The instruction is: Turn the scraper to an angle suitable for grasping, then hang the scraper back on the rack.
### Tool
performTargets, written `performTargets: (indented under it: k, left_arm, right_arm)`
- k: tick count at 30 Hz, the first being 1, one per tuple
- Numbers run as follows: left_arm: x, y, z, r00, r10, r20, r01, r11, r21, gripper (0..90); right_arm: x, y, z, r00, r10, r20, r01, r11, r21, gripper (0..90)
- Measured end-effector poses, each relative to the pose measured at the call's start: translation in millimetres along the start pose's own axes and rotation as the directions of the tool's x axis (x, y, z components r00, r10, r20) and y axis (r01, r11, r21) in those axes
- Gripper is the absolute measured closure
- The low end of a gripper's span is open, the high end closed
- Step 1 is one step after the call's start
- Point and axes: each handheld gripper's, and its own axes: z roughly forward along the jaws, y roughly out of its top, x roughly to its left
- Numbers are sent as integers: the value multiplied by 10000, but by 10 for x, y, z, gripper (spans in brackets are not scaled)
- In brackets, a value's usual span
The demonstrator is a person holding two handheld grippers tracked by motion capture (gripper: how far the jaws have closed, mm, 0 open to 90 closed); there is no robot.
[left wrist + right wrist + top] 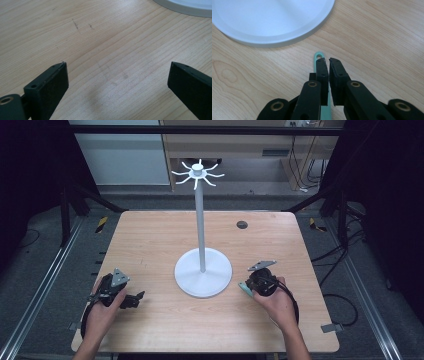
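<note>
Fig.: Wooden table (150, 330) w/ white hook stand (202, 265) at centre. Left gripper (117, 77) rests near table's left-front edge, jaws spread wide over bare wood, nothing betw. them. Right gripper (329, 62), just right of stand's round base (269, 22), has jaws almost closed, a narrow gap betw. tips. A slim teal tool (319, 55) w/ a hanging loop lies alongside the left-hand jaw; whether pads clamp it cannot be told.
</note>
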Motion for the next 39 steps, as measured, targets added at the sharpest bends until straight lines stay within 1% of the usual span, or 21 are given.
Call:
performTargets:
  k: [2, 4, 8, 9, 12, 13, 14, 15, 19, 22, 23, 25, 28, 30, 31, 37, 39]
  left_arm:
    - [-2, 0, 2, 10000, 22, 6, -22, 10000, 16, 30]
    - [-2, 0, 3, 10000, 24, -1, -24, 10000, 15, 30]
    - [-8, -1, 7, 10000, 29, -4, -29, 10000, -2, 30]
    - [-8, -2, 6, 10000, 32, -5, -32, 10000, -7, 30]
    - [-10, -2, 12, 10000, 43, 16, -43, 10000, 17, 30]
    - [-10, -2, 12, 10000, 43, 16, -43, 10000, 17, 30]
    - [-13, 1, 14, 10000, 70, 10, -70, 10000, 29, 30]
    - [-15, 1, 14, 10000, 59, 19, -59, 10000, 26, 31]
    - [-13, 1, 17, 10000, 45, 13, -45, 10000, 35, 31]
    - [-13, 2, 17, 10000, 43, 8, -43, 10000, 28, 31]
    - [-15, 2, 16, 10000, 60, 6, -60, 10000, 39, 31]
    - [-17, 3, 15, 10000, 78, 13, -78, 10000, 45, 31]
    - [-17, 1, 16, 10000, 56, 10, -56, 10000, 18, 31]
    - [-12, 0, 14, 10000, 42, 9, -42, 10000, 5, 31]
    - [-5, -2, 15, 10000, 0, -9, 0, 10000, -14, 31]
    - [3, -6, 9, 10000, -7, -30, 7, 10000, 1, 31]
    - [5, -7, 9, 10000, -22, -47, 22, 10000, -4, 31]
  right_arm:
    - [13, 17, -6, 9999, -116, 79, 115, 9997, 198, 853]
    - [19, 24, -8, 9999, -149, 56, 148, 9997, 199, 844]
    - [42, 62, -5, 9998, -201, 22, 200, 9985, 516, 779]
    - [39, 77, -13, 9996, -283, 36, 281, 9980, 575, 757]
    - [40, 118, -49, 9998, -211, 2, 210, 9979, 613, 699]
    - [40, 118, -49, 9998, -211, 2, 210, 9979, 613, 699]
    - [29, 138, -60, 9997, -248, -32, 250, 9972, 699, 656]
    - [29, 146, -65, 9996, -245, -105, 253, 9968, 753, 637]
    - [13, 176, -91, 9992, -324, -216, 342, 9955, 880, 600]
    - [6, 198, -100, 9991, -278, -318, 310, 9941, 1038, 557]
    - [-6, 204, -100, 9987, -392, -328, 426, 9931, 1096, 551]
    - [-12, 212, -96, 9989, -318, -338, 357, 9922, 1197, 540]
    - [-23, 215, -86, 9988, -354, -349, 396, 9911, 1270, 521]
    - [-24, 217, -73, 9987, -310, -396, 362, 9899, 1369, 529]
    - [-26, 224, -55, 9986, -353, -406, 410, 9881, 1479, 536]
    - [-11, 273, -57, 9976, -571, -404, 630, 9841, 1663, 561]
    - [-14, 290, -58, 9977, -575, -357, 628, 9826, 1749, 567]
